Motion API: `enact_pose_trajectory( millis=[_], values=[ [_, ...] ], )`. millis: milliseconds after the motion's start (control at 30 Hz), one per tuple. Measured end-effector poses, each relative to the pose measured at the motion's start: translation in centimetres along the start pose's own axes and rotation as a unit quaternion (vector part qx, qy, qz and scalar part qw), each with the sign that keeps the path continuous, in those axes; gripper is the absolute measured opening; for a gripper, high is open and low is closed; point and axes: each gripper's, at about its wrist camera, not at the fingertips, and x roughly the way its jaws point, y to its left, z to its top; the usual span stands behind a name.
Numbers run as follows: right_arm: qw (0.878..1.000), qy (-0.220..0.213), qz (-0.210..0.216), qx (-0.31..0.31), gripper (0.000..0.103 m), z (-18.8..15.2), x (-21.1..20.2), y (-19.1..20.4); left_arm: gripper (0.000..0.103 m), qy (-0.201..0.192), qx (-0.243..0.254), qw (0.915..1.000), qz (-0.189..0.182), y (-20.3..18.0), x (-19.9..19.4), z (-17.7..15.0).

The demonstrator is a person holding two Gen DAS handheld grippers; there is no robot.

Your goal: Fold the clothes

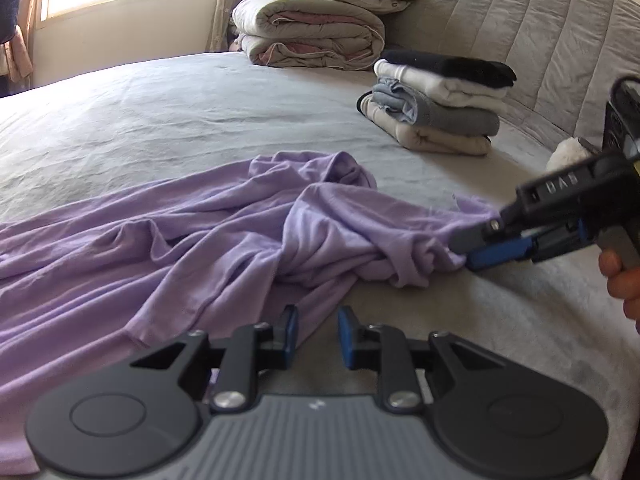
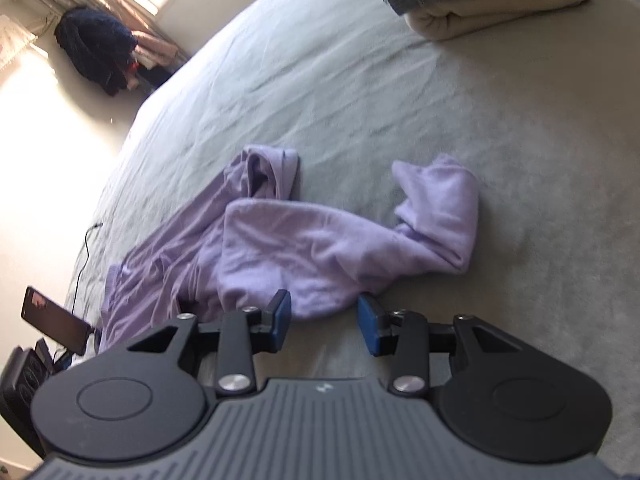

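A lilac long-sleeved garment lies crumpled across the grey bed sheet. My left gripper hovers open just above its near edge, with nothing between the blue pads. In the left wrist view my right gripper comes in from the right, its tips against the bunched end of the garment. The right wrist view shows that gripper open, the lilac garment reaching into the gap between its spread fingers. A hand holds the right gripper's handle.
A stack of folded clothes sits at the back right near the padded headboard. Folded duvets and a pillow are piled further back. A phone with a cable stands at the bed's edge.
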Motion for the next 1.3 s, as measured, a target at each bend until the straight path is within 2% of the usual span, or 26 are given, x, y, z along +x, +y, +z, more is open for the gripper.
enact_pose_trajectory(
  millis=[33, 67, 100, 133, 167, 200, 333, 600, 733, 833, 1000, 1067, 1133, 1233, 1267, 1300],
  values=[
    [1.000, -0.008, -0.009, -0.007, 0.029, 0.1, 0.1, 0.2, 0.022, -0.002, 0.006, 1.0000, 0.000, -0.1, 0.1, 0.0],
    [1.000, -0.017, -0.021, -0.016, 0.017, 0.2, 0.2, 0.3, 0.022, -0.004, 0.013, 0.9999, 0.000, -0.2, 0.2, -0.1],
    [0.999, -0.025, -0.032, -0.022, 0.008, 0.3, 0.1, 0.3, 0.021, -0.002, 0.016, 0.9998, 0.006, -0.3, 0.2, 0.0],
    [0.998, -0.035, -0.041, -0.024, 0.006, 0.4, -0.1, 0.2, 0.017, 0.000, 0.020, 0.9997, 0.012, -0.3, 0.3, 0.1],
    [0.997, -0.044, -0.050, -0.025, 0.004, 0.5, -0.4, 0.1, 0.004, 0.002, 0.024, 0.9995, 0.018, -0.3, 0.3, 0.1],
    [0.996, -0.054, -0.058, -0.026, 0.004, 0.6, -0.6, 0.0, 0.001, 0.003, 0.028, 0.9993, 0.024, -0.4, 0.3, 0.2],
    [0.990, -0.089, -0.102, -0.042, 0.003, 1.1, -2.1, -0.3, 0.000, 0.011, 0.019, 0.9997, 0.008, -0.1, -0.5, 0.5],
    [0.966, -0.158, -0.191, -0.075, 0.002, 2.2, -5.3, -0.9, 0.000, -0.013, 0.032, 0.9977, -0.059, 0.1, -3.7, 0.0],
    [0.962, -0.168, -0.201, -0.084, 0.002, 2.2, -6.1, -1.1, 0.000, -0.020, 0.033, 0.9956, -0.085, 0.4, -5.3, -0.6],
    [0.965, -0.156, -0.191, -0.087, 0.002, 2.2, -5.9, -1.1, 0.000, -0.016, 0.043, 0.9932, -0.106, 0.3, -6.4, -1.4],
    [0.967, -0.137, -0.193, -0.096, 0.005, 1.7, -5.3, -0.5, 0.000, 0.005, 0.059, 0.9905, -0.125, 0.0, -7.2, -2.9],
    [0.966, -0.133, -0.197, -0.097, 0.011, 1.6, -5.1, -0.5, 0.000, 0.015, 0.065, 0.9896, -0.128, -0.1, -7.3, -3.6],
    [0.966, -0.128, -0.203, -0.095, 0.011, 1.7, -4.9, -0.7, 0.000, 0.023, 0.059, 0.9904, -0.123, 0.2, -7.2, -4.0],
    [0.966, -0.120, -0.210, -0.087, 0.015, 1.9, -4.7, -1.2, 0.001, 0.014, 0.037, 0.9931, -0.110, 0.9, -7.4, -4.0],
    [0.966, -0.119, -0.213, -0.084, 0.024, 1.9, -4.8, -1.3, 0.003, 0.010, 0.028, 0.9935, -0.110, 1.1, -7.5, -4.0],
    [0.965, -0.121, -0.217, -0.082, 0.038, 2.0, -4.9, -1.5, 0.008, -0.004, 0.019, 0.9943, -0.105, 1.3, -7.8, -4.0]
  ],
)
